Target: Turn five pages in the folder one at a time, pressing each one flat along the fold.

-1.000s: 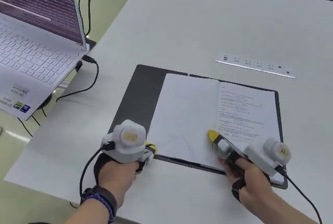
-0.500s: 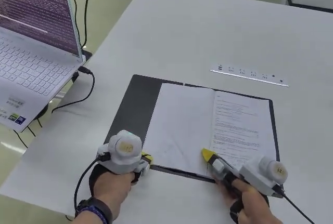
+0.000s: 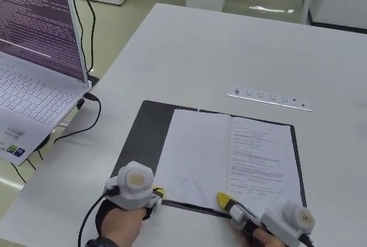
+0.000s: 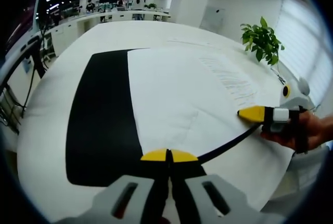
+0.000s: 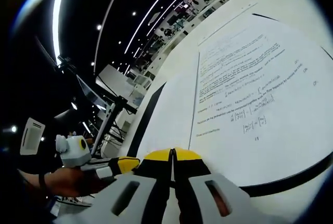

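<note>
Left gripper and right gripper sit with jaws closed, empty; ahead of both, the folder lies open and flat (turned-page count unclear), so turns likely remain

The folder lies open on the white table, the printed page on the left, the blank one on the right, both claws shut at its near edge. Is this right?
Not quite. In the head view the printed page is on the right and the blank page on the left. The rest holds.
</note>
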{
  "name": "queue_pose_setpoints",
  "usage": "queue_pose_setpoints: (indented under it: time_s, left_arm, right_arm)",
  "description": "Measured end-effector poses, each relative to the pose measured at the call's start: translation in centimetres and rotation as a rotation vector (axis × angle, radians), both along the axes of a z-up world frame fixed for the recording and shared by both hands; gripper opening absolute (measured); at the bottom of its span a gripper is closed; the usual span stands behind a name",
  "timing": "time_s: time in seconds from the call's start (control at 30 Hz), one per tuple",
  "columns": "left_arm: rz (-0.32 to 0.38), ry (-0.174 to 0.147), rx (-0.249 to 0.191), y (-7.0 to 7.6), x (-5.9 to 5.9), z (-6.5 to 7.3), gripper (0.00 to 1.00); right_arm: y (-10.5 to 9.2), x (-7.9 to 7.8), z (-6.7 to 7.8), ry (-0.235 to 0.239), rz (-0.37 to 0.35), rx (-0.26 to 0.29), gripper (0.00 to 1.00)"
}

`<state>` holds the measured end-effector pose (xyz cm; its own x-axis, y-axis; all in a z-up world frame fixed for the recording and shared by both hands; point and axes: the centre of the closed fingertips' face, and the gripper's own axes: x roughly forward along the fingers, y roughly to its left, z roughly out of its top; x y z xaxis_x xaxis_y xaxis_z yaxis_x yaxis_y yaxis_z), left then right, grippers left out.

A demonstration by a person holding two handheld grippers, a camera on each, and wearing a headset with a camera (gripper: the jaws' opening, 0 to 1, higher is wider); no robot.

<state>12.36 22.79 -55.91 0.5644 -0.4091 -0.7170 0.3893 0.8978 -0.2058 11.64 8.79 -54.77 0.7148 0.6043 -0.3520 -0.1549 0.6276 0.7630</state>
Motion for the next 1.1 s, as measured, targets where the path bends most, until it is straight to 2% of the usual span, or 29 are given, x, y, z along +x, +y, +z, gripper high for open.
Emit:
queue_pose_setpoints:
  time_s: [0.07,0.17,0.2,0.23,0.3,0.37,0.43,0.5,0.57,0.63,0.73,0.87,0.93,1.03,1.1]
  left_arm:
    - [-0.006,0.003,0.020,-0.1,0.0,0.0,0.00]
    - [-0.002,0.011,0.015,0.0,0.0,-0.1,0.00]
    - [0.013,0.021,-0.002,0.1,0.0,-0.1,0.00]
    - [0.048,0.046,-0.036,0.1,0.0,-0.1,0.00]
    - [0.077,0.081,-0.067,0.2,0.1,-0.1,0.00]
    - [0.079,0.089,-0.067,0.2,0.2,-0.1,0.00]
    - [0.087,0.106,-0.044,0.3,-0.1,-0.1,0.00]
    - [0.080,0.104,-0.007,0.4,-0.2,-0.1,0.00]
    - [0.077,0.093,-0.007,0.2,-0.4,0.3,0.00]
    - [0.068,0.066,-0.029,-0.2,-0.5,1.2,0.00]
    - [0.052,0.035,0.004,0.2,-0.6,1.8,0.01]
    - [0.051,0.002,-0.013,0.4,-0.5,3.1,0.06]
    - [0.044,-0.017,-0.012,0.5,-0.6,3.5,0.08]
    - [0.040,-0.016,-0.047,0.3,-1.0,4.1,0.08]
    - [0.030,-0.028,-0.042,0.3,-1.3,4.3,0.07]
  right_arm:
    - [0.0,0.1,0.0,0.008,-0.008,0.002,0.00]
    - [0.1,-0.2,0.1,0.024,-0.006,-0.003,0.00]
    - [0.2,-0.4,0.0,0.030,-0.002,-0.002,0.00]
    - [0.2,-0.6,0.0,0.035,0.003,-0.001,0.00]
    - [0.2,-1.0,0.0,0.045,0.007,0.001,0.00]
    - [0.2,-1.1,0.0,0.054,0.007,0.002,0.00]
    - [0.2,-1.3,0.1,0.062,0.005,0.001,0.00]
    - [0.2,-1.3,0.2,0.077,-0.004,0.009,0.00]
    - [0.0,-1.3,0.7,0.069,-0.017,0.013,0.00]
    - [-0.3,-1.3,1.1,0.062,-0.026,0.016,0.00]
    - [-1.0,-1.7,1.4,0.070,-0.049,0.006,0.00]
    - [-1.8,-2.4,1.8,0.060,-0.070,0.000,0.00]
    - [-2.5,-2.8,1.6,0.057,-0.070,-0.033,0.01]
    - [-3.5,-3.2,2.0,0.046,-0.070,-0.062,0.03]
    - [-4.2,-3.3,2.2,0.040,-0.076,-0.071,0.05]
